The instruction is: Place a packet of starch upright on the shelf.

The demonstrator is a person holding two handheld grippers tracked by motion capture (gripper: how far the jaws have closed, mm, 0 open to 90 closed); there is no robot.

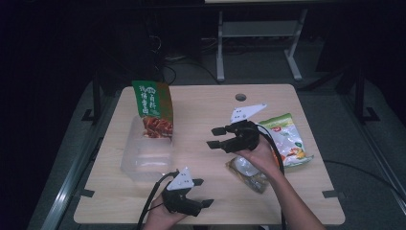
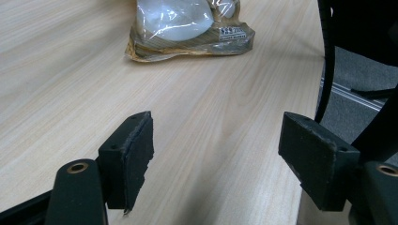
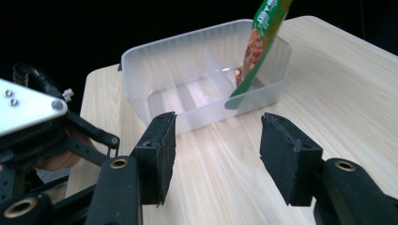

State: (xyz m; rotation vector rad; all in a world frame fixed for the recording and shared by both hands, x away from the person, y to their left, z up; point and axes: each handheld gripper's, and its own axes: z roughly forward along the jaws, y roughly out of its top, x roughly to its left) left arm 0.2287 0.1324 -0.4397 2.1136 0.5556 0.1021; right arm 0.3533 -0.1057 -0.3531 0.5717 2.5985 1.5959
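judging from how things lay, the packing of snack packets into the clear plastic box point(image 1: 146, 160) was partly done: a green sauce packet point(image 1: 154, 109) stood upright in the far compartment, leaning against the far wall, with its top well above the rim. in the right gripper view the same divided box point(image 3: 197, 93) showed its other compartments bare, the green packet point(image 3: 260, 42) tilted in the end one. the right gripper point(image 1: 221, 137) hovered above the table between the box and the remaining packets, its jaws spread wide and holding nothing. just under that hand lay a clear packet of pale round pieces point(image 1: 246, 172), and beyond it a green-and-white snack bag point(image 1: 287, 139), both flat on the wooden table point(image 1: 201, 201) and well apart from the box. the left gripper point(image 1: 201, 194) rested near the table's near edge, jaws parted and empty, and its own view looked toward the clear packet point(image 2: 187, 28). two packets, it seemed, were left to go in, the clear one being nearest to hand.
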